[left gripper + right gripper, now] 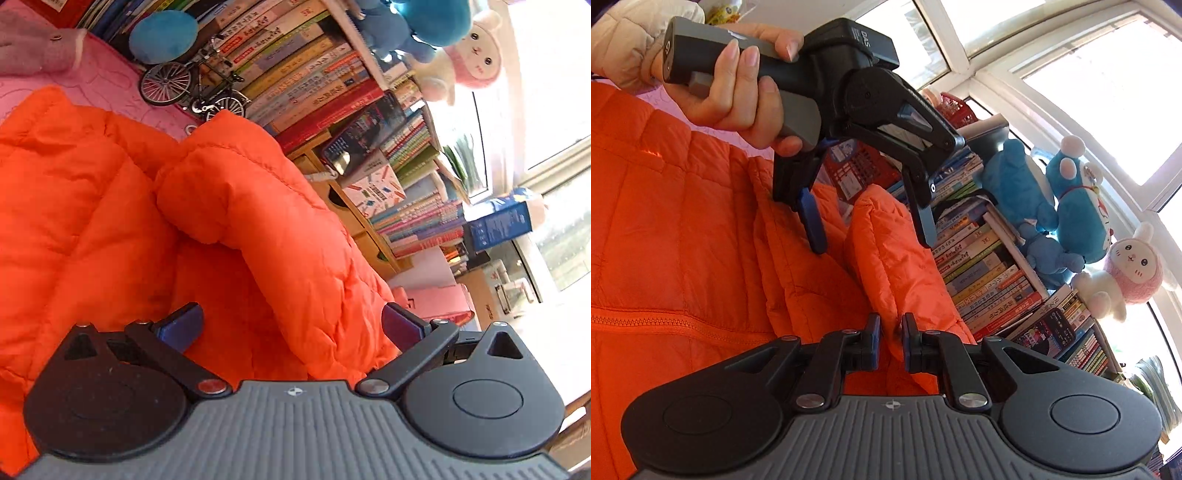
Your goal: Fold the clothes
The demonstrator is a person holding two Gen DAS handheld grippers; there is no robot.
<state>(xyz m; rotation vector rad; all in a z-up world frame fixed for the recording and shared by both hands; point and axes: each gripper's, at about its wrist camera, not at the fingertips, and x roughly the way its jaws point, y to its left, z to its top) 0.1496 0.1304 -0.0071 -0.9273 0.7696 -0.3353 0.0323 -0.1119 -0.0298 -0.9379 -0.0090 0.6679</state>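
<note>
Nearest to me, my right hand-held gripper point(891, 334) has its blue pads pinched almost together on a fold of the orange down jacket point(701, 236), at the end of a puffy sleeve that rises between them. My left hand-held gripper point(291, 325) stands with its jaws spread wide and nothing between the pads; no earlier frame to compare. From the right wrist view I see it poised over the jacket, one blue fingertip point(812, 221) low against the quilted fabric, gripped by a hand point(738, 81) in a cream padded sleeve point(631, 40). The jacket lies spread over a pink mat point(110, 85) on the worktop, zip running across its front, one sleeve point(258, 199) doubled over the body. Beyond it, at the far edge of the mat, stands a miniature bicycle point(192, 86), then rows of books point(314, 74), with blue plush toys point(1045, 206) and a pink-and-white plush point(1123, 273) by the bright window.
</note>
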